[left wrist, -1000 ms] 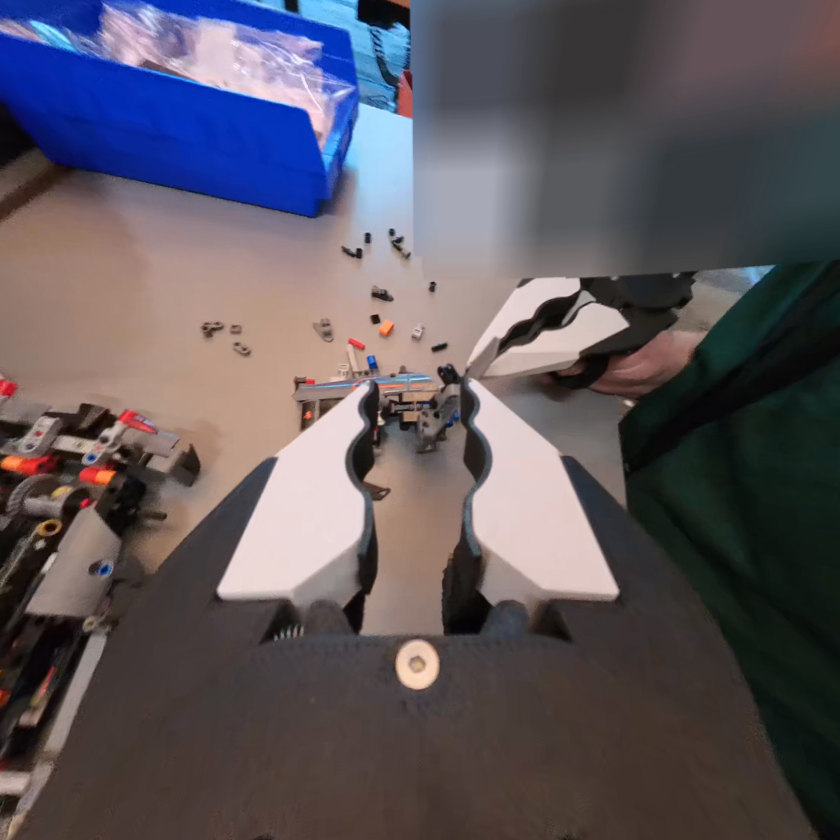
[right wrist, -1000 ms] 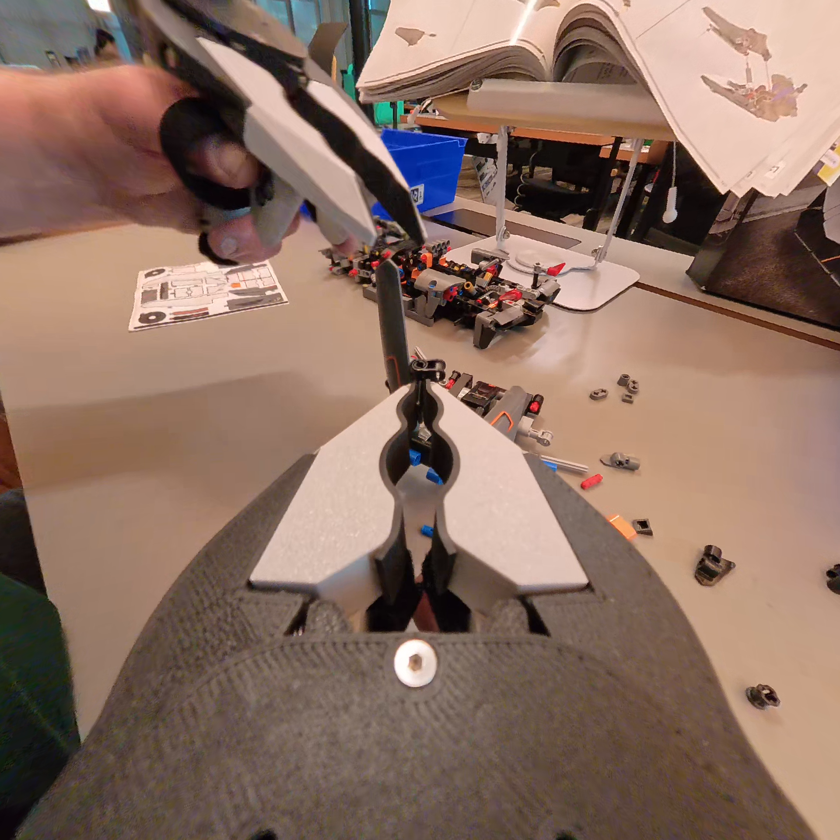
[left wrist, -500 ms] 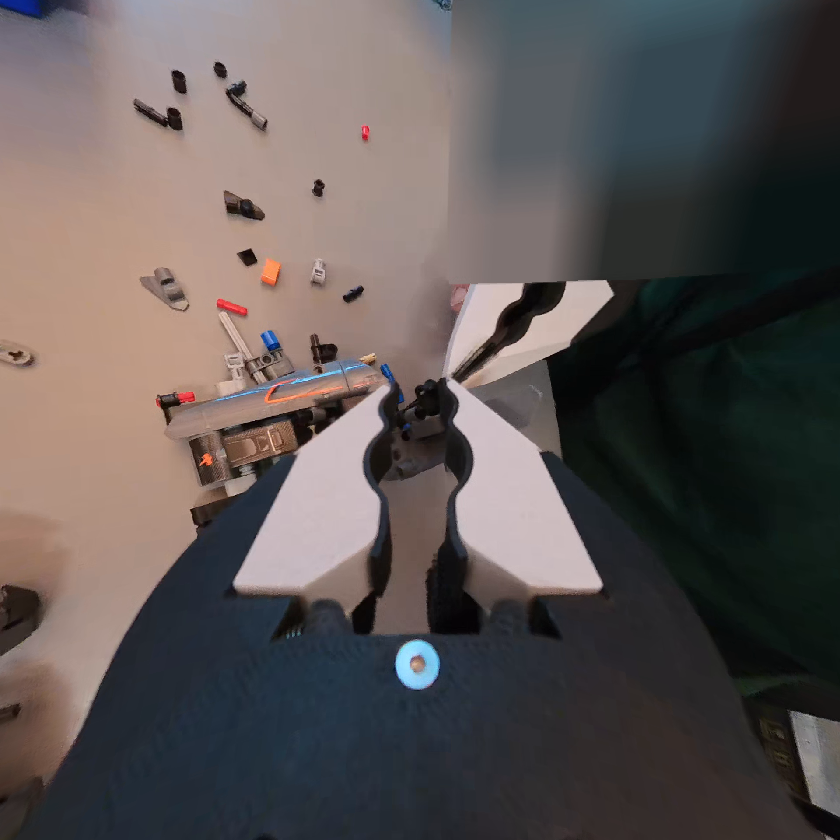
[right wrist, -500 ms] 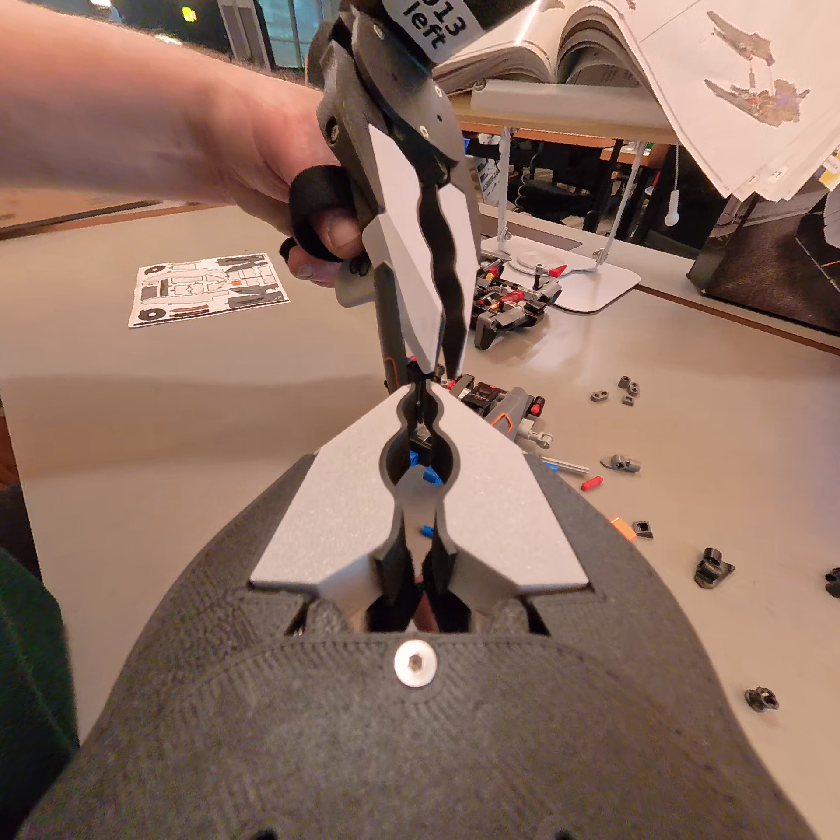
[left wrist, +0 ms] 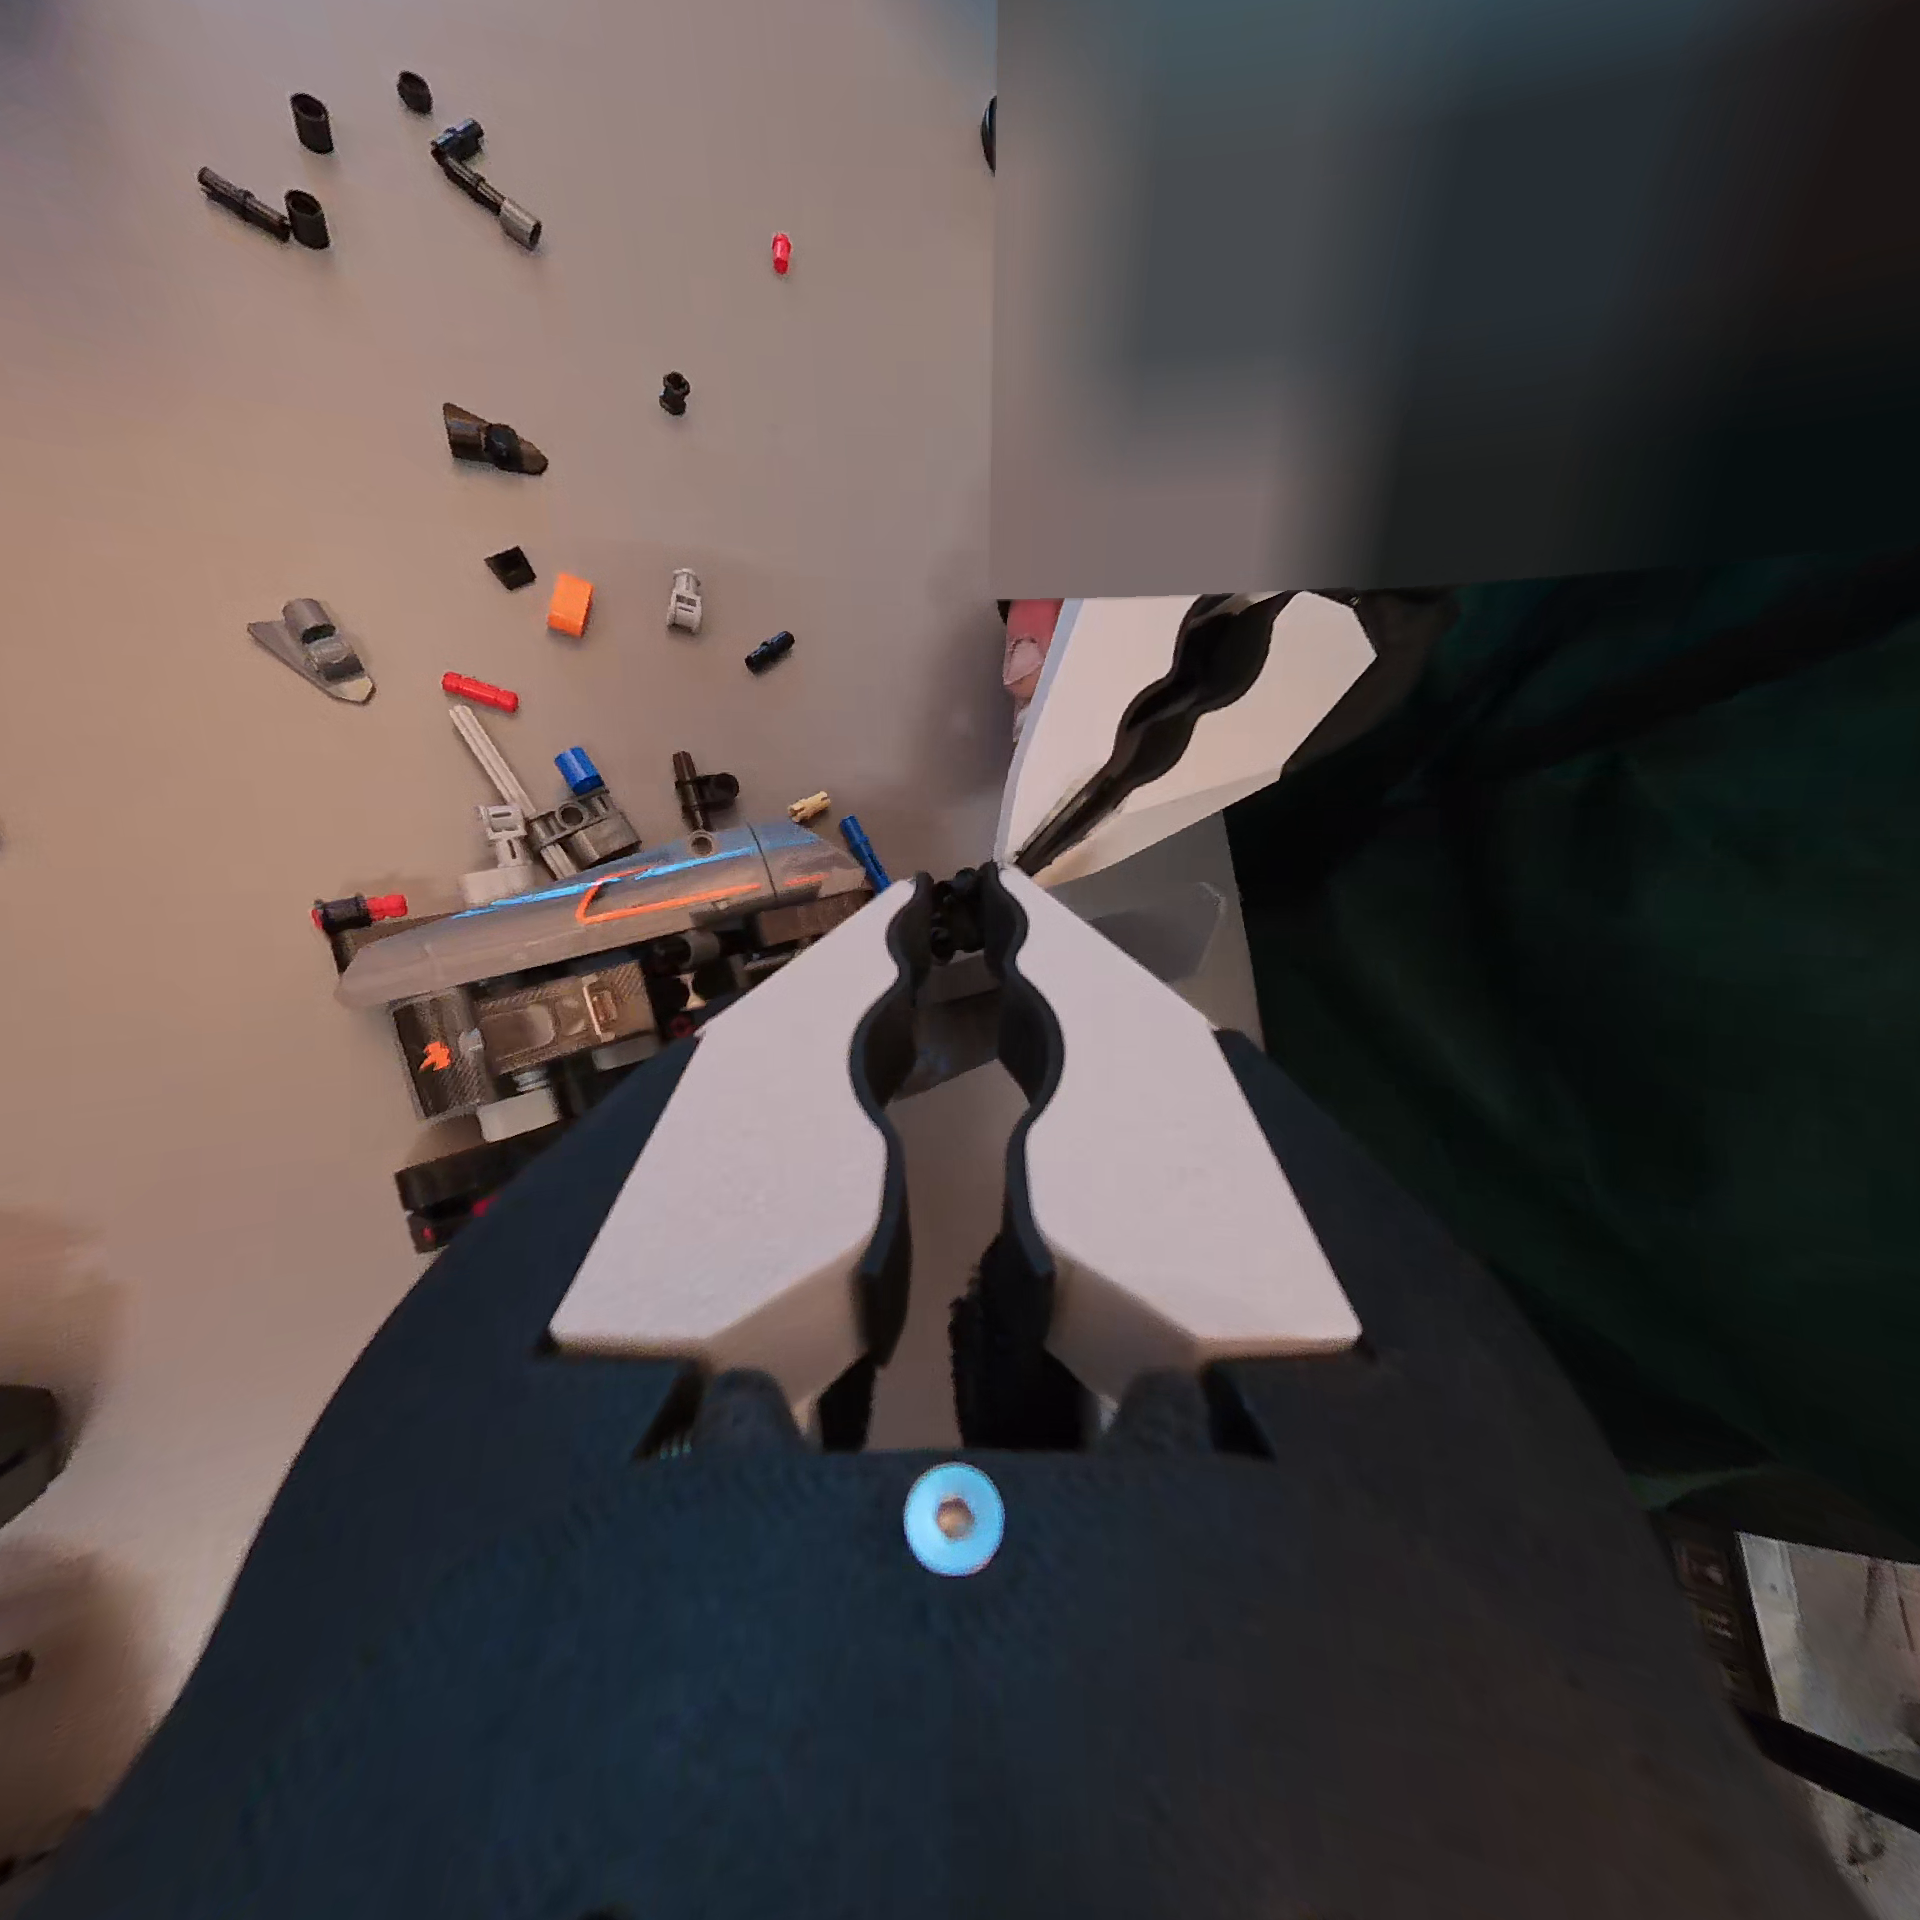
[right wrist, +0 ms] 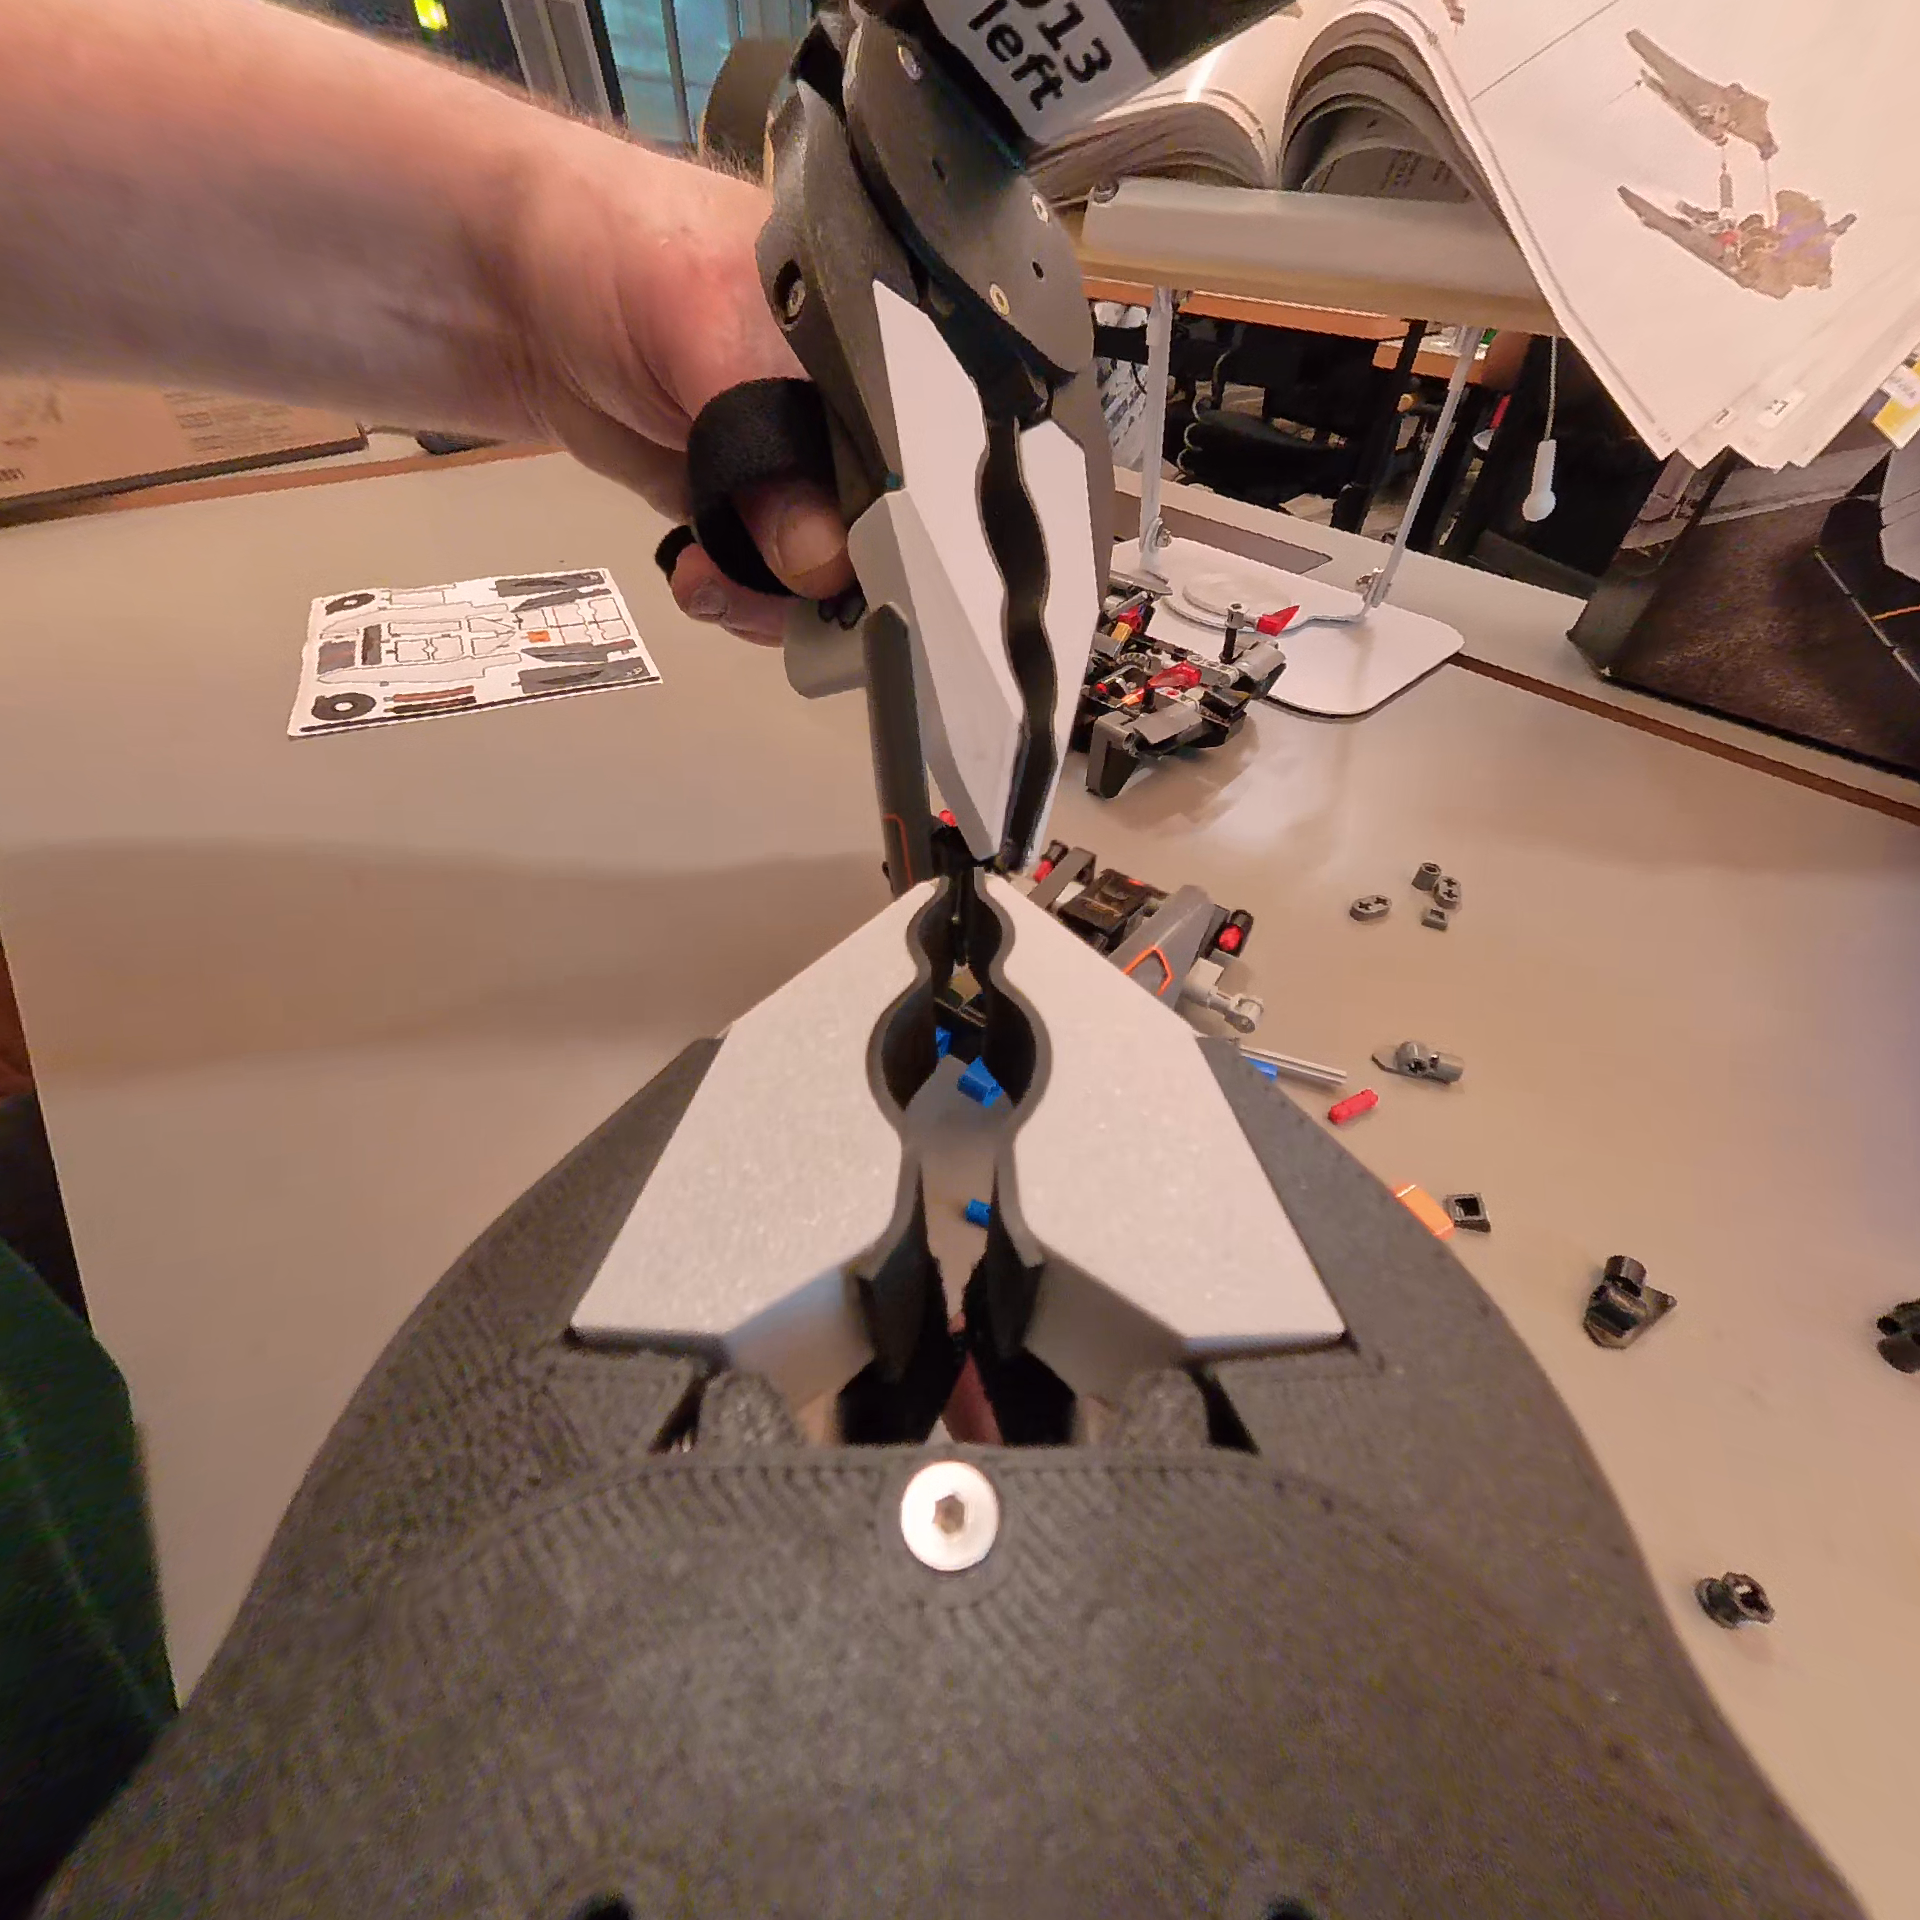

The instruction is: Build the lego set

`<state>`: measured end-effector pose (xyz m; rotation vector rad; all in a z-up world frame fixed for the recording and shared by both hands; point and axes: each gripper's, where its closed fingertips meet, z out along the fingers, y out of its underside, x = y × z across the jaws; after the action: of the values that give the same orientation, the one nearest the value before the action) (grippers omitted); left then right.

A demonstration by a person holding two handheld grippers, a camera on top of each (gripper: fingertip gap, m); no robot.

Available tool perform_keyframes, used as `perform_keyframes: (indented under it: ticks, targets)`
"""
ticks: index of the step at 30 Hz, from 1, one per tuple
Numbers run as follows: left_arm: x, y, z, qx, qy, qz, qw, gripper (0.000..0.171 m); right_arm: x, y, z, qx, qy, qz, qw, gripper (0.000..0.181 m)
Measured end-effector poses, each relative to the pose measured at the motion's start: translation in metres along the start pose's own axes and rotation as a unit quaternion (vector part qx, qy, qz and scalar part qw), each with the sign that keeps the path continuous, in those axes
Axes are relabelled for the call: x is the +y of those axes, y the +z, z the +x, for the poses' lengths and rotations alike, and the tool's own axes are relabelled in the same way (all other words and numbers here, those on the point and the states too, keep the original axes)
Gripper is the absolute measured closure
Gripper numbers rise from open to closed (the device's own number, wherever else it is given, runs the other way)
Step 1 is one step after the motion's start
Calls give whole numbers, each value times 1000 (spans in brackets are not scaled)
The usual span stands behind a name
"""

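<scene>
Both grippers tip to tip above the table (right wrist: 312,935). Right gripper (right wrist: 961,899) pinching a black piece (right wrist: 951,914); left gripper (right wrist: 1013,847) nipping its top. Off-axis push, and out pops the piece among the loose parts (left wrist: 569,603).

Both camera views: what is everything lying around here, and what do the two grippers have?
Small black connector: one, pinched between both gripper tips, above the table.
Partly built model section: one, grey with orange and blue stripes, on the table below the grippers.
Larger dark model: one, black and grey with red bits, farther back.
Loose pieces: over a dozen, mostly black and grey; one orange tile, red pins.
Sticker sheet: one, white, far left.
Instruction book: one, open, on a grey stand.
Table: beige.
Left gripper: white fingers, closed, pointing down, held by a hand.
Right gripper: white fingers, closed.
</scene>
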<state>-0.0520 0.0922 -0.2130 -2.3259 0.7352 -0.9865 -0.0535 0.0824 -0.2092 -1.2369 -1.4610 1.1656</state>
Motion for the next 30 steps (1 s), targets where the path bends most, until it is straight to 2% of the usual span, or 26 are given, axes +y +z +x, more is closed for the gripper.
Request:
perform_keyframes:
  ticks: [14,17,21,23,26,30]
  targets:
    - [0,4,-3,-12,4,13,1000,168,1,1,0,-3,1,-4,1000,181]
    - [-2,4,-3,-17,-3,36,999,166,3,3,-1,-5,2,-13,1000,181]
    - [-9,-7,-2,-29,-17,95,995,156,4,3,-1,-3,-2,-15,1000,181]
    - [-10,-15,-2,-49,-18,121,991,154,4,0,0,1,0,-15,1000,181]
    - [-13,-36,-2,-115,-15,170,979,148,7,-4,1,9,-4,-22,1000,181]
    - [-14,-65,24,-201,8,222,954,145,10,-11,-3,19,-14,-29,999,181]
